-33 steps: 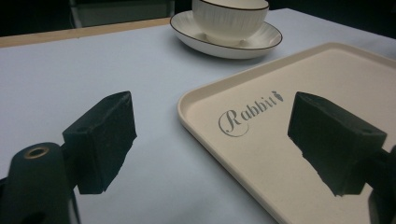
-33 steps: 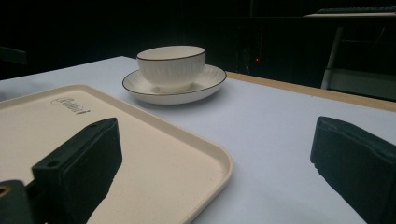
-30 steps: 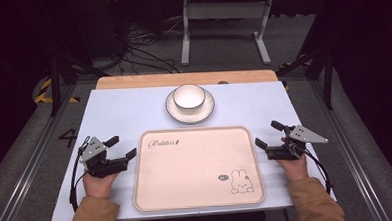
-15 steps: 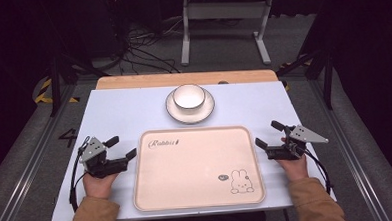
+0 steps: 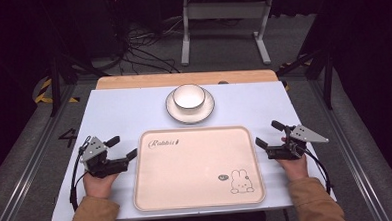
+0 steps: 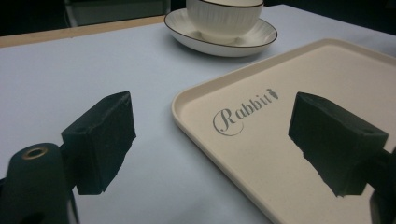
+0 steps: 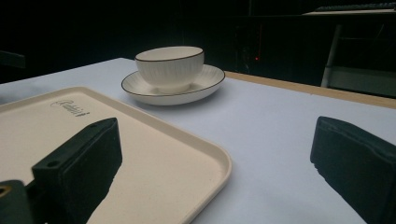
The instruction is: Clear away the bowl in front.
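both pairs of jaws stand wide open with nothing between them. the left gripper (image 5: 119,150) rests at the lower left of the high view, its blunt black jaws straddling the near-left corner of the tray (image 5: 198,200); in the left gripper view one pad sits over bare table and the other over the tray's face. the right gripper (image 5: 270,133) rests at the lower right, mirrored, one jaw over the tray's corner (image 7: 219,161) and one over the table (image 7: 280,121).

this looks like the start of the work, with nothing gripped yet and both hands parked either side of the tray. the likely next move is a reach toward the upper centre, where the bowl (image 5: 189,96) sits in its saucer (image 5: 171,109), well apart from both grippers and just beyond the tray's far edge. that would call for closing on a thin rim (glazed, so probably slippery).

the tray is a matte cream rectangle with rounded corners, a raised lip, printed script and a small rabbit. the bowl is white, ribbed, dark-rimmed. the table is smooth pale blue-grey.
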Demonstrator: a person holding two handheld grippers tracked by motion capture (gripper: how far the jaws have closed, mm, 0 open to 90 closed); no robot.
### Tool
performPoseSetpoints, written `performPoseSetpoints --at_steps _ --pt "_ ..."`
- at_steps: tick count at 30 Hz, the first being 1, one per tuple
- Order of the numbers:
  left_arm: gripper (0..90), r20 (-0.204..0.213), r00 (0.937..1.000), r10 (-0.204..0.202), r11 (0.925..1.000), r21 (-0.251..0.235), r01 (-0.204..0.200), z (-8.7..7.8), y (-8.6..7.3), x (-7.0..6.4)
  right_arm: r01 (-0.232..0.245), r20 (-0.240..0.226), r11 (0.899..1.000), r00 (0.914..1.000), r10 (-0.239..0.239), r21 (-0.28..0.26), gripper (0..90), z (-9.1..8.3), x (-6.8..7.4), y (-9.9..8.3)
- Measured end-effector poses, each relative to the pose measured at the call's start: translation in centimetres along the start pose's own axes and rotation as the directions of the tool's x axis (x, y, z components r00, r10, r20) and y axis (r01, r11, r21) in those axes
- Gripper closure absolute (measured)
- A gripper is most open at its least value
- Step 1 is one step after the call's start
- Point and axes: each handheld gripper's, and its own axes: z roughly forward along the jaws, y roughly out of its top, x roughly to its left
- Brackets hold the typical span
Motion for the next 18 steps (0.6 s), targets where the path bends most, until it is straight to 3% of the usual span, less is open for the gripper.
performPoseSetpoints --at_steps 3,12,18 --pt "15.4 0.004 0.9999 -0.015 0.9998 -0.013 0.015 -0.2 0.3 0.2 -0.006 -0.003 1.0 1.0 0.006 0.002 2.6 0.0 0.0 0.0" --pt "15.2 0.015 0.9999 -0.002 0.9995 -0.032 0.003 -0.9 2.0 0.2 -0.014 -0.003 1.0 0.9999 0.014 0.0 2.7 0.0 -0.1 0.0" --pt "14.4 0.015 0.9994 0.031 0.9988 -0.037 -0.031 -1.2 4.0 0.2 -0.026 -0.001 1.0 0.9997 0.026 0.0 2.7 0.0 -0.2 0.0"
